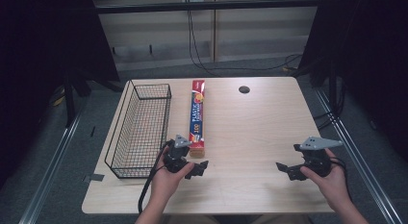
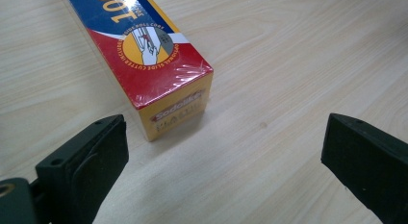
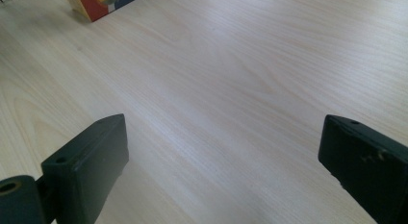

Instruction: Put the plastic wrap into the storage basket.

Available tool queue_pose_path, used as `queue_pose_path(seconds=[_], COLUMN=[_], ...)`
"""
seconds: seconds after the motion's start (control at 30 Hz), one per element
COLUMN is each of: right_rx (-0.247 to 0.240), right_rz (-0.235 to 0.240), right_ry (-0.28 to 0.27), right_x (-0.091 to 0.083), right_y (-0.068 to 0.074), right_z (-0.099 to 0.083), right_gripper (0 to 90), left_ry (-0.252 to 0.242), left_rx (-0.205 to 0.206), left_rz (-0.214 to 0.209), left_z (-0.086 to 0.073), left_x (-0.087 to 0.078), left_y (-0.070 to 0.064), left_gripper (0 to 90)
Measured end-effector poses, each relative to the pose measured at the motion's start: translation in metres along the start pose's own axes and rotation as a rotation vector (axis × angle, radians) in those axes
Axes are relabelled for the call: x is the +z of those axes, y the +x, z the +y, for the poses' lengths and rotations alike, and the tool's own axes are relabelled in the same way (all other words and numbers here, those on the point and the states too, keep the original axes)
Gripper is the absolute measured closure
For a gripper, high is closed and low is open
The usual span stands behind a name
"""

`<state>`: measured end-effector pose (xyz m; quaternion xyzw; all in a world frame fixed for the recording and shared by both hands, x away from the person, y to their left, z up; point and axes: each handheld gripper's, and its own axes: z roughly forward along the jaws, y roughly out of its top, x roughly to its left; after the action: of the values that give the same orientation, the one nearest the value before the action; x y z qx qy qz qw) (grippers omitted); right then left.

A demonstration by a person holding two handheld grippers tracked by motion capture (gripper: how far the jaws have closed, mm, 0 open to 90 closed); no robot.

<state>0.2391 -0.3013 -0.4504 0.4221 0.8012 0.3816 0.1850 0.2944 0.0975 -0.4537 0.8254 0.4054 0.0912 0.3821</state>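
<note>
High view: the plastic wrap box (image 1: pixel 197 116) lies lengthwise at centre frame on the table (image 1: pixel 260 118), just right of the wire basket (image 1: pixel 139 130), which holds nothing. The left gripper (image 1: pixel 198 169) sits low centre, just below the box's near end; the right gripper (image 1: pixel 285 169) rests lower right, well apart.

Left gripper view: jaws wide apart, the box (image 2: pixel 154 65) end off-centre, toward the left jaw. Closing from here may catch only a corner and skew the long box; gripped by one end, it could sag or slip.

Right gripper view: jaws apart over bare wood, the box (image 3: pixel 96 4) corner at upper left.
</note>
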Motion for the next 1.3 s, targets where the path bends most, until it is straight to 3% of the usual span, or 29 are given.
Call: queue_pose_path(seconds=[0.27,0.33,0.4,0.43,0.47,0.6,0.7,0.73,0.83,1.1,1.3], right_rx=[0.009,0.014,0.01,0.011,0.007,0.018,0.02,0.024,0.025,0.006,0.007], right_rz=[-0.005,-0.009,-0.004,0.001,-0.003,0.001,0.0,0.0,0.008,0.005,0.001], right_ry=[0.01,0.013,0.012,0.018,0.017,0.01,0.011,0.006,0.005,0.006,0.003], right_x=[0.002,0.001,0.001,0.0,0.0,-0.002,-0.001,-0.001,0.001,0.002,0.001], right_y=[0.004,0.007,0.008,0.008,0.009,0.008,0.007,0.006,0.005,0.006,0.005], right_z=[-0.003,-0.005,-0.006,-0.007,-0.007,-0.006,-0.006,-0.005,-0.004,-0.003,-0.003], right_gripper=[2.9,2.8,2.9,2.9,2.9,2.9,2.9,2.9,2.9,3.0,3.0], left_ry=[-0.015,-0.002,-0.006,-0.018,-0.011,0.002,0.001,0.009,0.002,0.019,0.027], left_rx=[0.0,0.002,-0.011,-0.037,-0.033,-0.037,-0.047,-0.068,-0.087,-0.126,-0.156], left_rz=[-0.008,-0.029,-0.038,-0.053,-0.066,-0.072,-0.065,-0.041,-0.023,0.044,0.058], left_z=[0.012,0.017,0.018,0.021,0.023,0.032,0.038,0.043,0.048,0.072,0.082], left_x=[0.002,0.001,0.002,0.003,0.004,0.007,0.007,0.007,0.007,0.01,0.017], left_y=[0.0,-0.001,-0.001,-0.003,-0.003,-0.006,-0.006,-0.005,-0.004,0.013,0.02], left_gripper=[0.9,0.1,0.1,0.1,0.1,0.1,0.1,0.1,0.1,1.8,2.7])
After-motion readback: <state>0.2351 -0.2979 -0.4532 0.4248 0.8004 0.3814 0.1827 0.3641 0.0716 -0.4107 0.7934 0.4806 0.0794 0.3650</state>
